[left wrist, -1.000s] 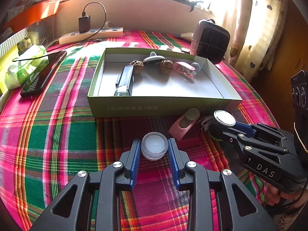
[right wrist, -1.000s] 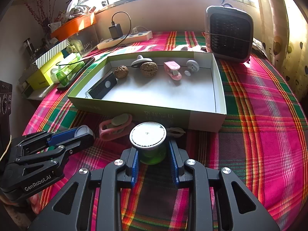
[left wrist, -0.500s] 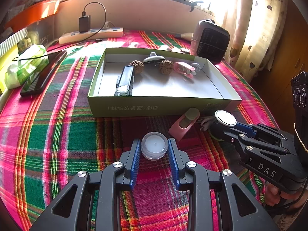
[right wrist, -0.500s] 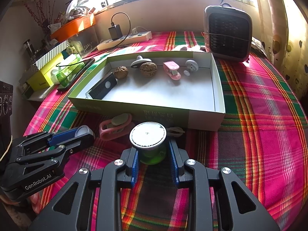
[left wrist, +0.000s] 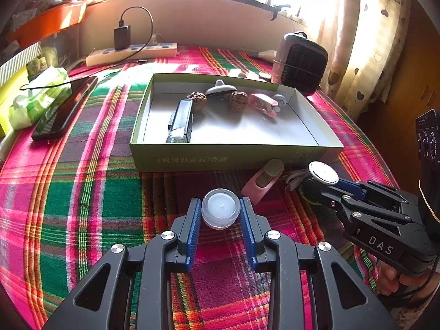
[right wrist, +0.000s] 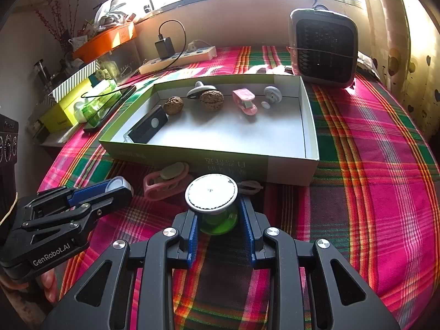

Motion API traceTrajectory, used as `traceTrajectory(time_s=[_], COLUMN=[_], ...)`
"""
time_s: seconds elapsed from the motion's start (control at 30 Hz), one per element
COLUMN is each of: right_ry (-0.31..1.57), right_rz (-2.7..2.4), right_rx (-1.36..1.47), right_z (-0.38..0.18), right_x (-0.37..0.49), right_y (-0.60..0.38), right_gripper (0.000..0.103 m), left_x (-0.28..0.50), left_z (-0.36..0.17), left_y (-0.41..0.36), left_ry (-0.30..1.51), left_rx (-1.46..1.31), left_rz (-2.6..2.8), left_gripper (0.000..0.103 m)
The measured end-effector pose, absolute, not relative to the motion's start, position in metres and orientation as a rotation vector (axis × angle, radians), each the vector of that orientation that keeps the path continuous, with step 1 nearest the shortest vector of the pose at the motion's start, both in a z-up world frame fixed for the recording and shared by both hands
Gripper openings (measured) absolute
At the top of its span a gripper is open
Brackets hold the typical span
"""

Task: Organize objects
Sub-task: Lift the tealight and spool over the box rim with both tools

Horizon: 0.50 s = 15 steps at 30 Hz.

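1. The left claw point(left wrist: 220, 211) is clamped on a small clear tealight candle point(left wrist: 220, 209), its blue pads pressed to both sides of the round cup, low over the plaid-covered surface point(left wrist: 82, 198).
2. The right claw point(right wrist: 220, 216) is clamped on a green jar with a round silver lid point(right wrist: 211, 191); the pads press the green glass just under the lid.
3. In the left wrist view the right claw sits to the right of the candle, with the jar's lid showing at its tip.
4. A shallow green cardboard box point(left wrist: 220, 158) with a white inside stands open on the surface, just beyond both claws.
5. Inside the box, along the far wall: two brown walnuts point(right wrist: 173, 105) point(right wrist: 211, 99), a grey mushroom-shaped piece point(right wrist: 199, 89) between them, a pink clip point(right wrist: 244, 101) and a small white knob point(right wrist: 272, 94) (what it belongs to I cannot tell).
6. A black rectangular device point(right wrist: 147, 129) lies at the box's left end.
7. Outside the box, a pink clip with a beige pad point(left wrist: 264, 180) lies on the cloth just in front of the near wall, between the two claws.
8. Farther off stand a small dark fan heater point(right wrist: 324, 46), a white power strip point(right wrist: 178, 57) with a black charger plugged in, and a dark phone point(left wrist: 64, 108) beside a green tissue pack point(left wrist: 38, 96).
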State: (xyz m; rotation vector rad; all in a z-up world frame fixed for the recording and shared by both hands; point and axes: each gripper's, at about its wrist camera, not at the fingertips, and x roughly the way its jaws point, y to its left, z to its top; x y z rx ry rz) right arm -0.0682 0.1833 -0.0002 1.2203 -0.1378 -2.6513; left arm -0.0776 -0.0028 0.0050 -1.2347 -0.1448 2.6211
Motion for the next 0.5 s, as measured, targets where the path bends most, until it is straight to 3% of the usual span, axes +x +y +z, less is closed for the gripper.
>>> traceTrajectory(time_s=[0.5], right_ry=[-0.141], right_rz=[-2.681], right_rx=[1.12], right_z=[0.027], right_x=[-0.077], right_y=[0.186], right_gripper=[0.029], left_x=[-0.086], left_z=[0.031], left_y=[0.001], left_ry=[-0.131], left_rx=[-1.152], left_rz=[2.626], left_gripper=[0.026])
